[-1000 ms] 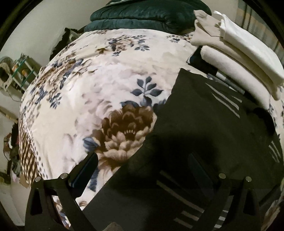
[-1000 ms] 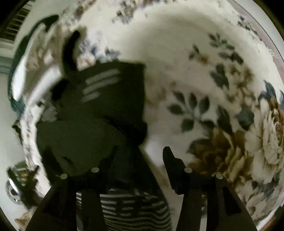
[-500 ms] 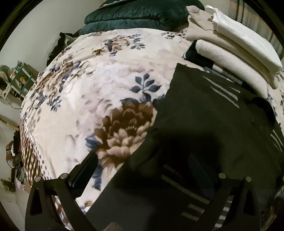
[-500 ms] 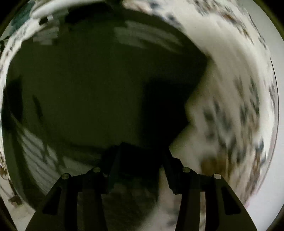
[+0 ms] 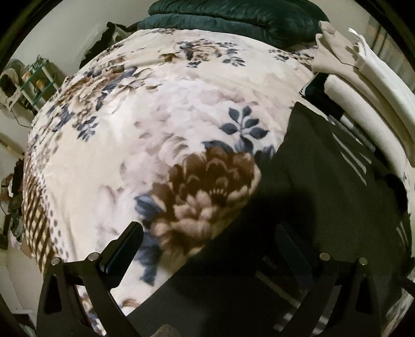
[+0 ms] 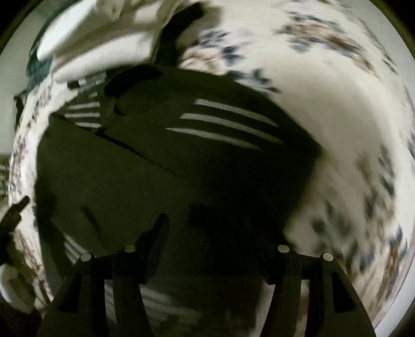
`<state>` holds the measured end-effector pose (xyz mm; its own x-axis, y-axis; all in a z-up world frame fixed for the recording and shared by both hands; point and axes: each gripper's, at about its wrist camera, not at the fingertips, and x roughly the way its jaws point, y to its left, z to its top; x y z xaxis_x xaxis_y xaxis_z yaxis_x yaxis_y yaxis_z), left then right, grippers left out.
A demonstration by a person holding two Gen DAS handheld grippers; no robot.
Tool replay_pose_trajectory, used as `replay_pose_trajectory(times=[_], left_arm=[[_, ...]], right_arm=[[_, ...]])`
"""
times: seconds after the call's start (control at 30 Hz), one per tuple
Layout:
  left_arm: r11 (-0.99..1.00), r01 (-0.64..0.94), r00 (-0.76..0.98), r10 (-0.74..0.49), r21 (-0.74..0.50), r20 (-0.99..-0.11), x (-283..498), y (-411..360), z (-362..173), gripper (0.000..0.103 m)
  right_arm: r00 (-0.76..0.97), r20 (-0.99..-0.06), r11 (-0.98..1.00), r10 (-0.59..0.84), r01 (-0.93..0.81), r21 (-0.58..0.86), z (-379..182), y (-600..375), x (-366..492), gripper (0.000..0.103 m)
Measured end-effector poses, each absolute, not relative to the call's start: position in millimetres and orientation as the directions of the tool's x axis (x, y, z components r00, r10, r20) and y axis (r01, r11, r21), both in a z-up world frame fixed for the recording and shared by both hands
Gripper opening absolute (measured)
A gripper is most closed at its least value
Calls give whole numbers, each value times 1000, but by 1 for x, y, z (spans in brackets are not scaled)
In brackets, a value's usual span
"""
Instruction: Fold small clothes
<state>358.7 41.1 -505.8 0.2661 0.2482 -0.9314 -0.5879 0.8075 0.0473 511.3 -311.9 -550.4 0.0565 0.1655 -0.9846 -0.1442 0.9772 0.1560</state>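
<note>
A dark garment with white stripes [image 5: 324, 181] lies on a floral blanket [image 5: 155, 116]; it also shows in the right wrist view [image 6: 155, 168], with one part folded over the rest. My left gripper [image 5: 207, 246] is open, its left finger over the blanket and its right finger over the garment's edge. My right gripper [image 6: 207, 233] is open above the garment, holding nothing. The right wrist view is blurred by motion.
A stack of folded cream and white clothes [image 5: 363, 85] sits at the right by the garment, also in the right wrist view [image 6: 103, 44]. A dark green quilt [image 5: 233, 15] lies at the far end. A shelf [image 5: 33, 80] stands left of the bed.
My right gripper has opened wider and pulled back from the garment, which now lies with a part folded over. My left gripper stays open and has shifted slightly.
</note>
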Motion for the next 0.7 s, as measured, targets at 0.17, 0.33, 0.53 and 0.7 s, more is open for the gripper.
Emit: replay_pose_trajectory(times=[0.17, 0.33, 0.53, 0.7], left_arm=[[818, -572, 266, 251, 57, -931, 375, 44, -516, 103], [825, -563, 274, 244, 51, -930, 370, 50, -517, 103], [797, -603, 270, 222, 15, -937, 358, 66, -521, 103], [777, -628, 278, 181, -36, -943, 362, 75, -536, 103]], right_arm=[[37, -993, 966, 113, -236, 101, -576, -286, 533, 2], [140, -990, 996, 35, -84, 24, -551, -326, 545, 0], [-17, -959, 952, 284, -109, 285, -540, -302, 555, 44], [-80, -874, 850, 479, -205, 484, -540, -199, 592, 54]])
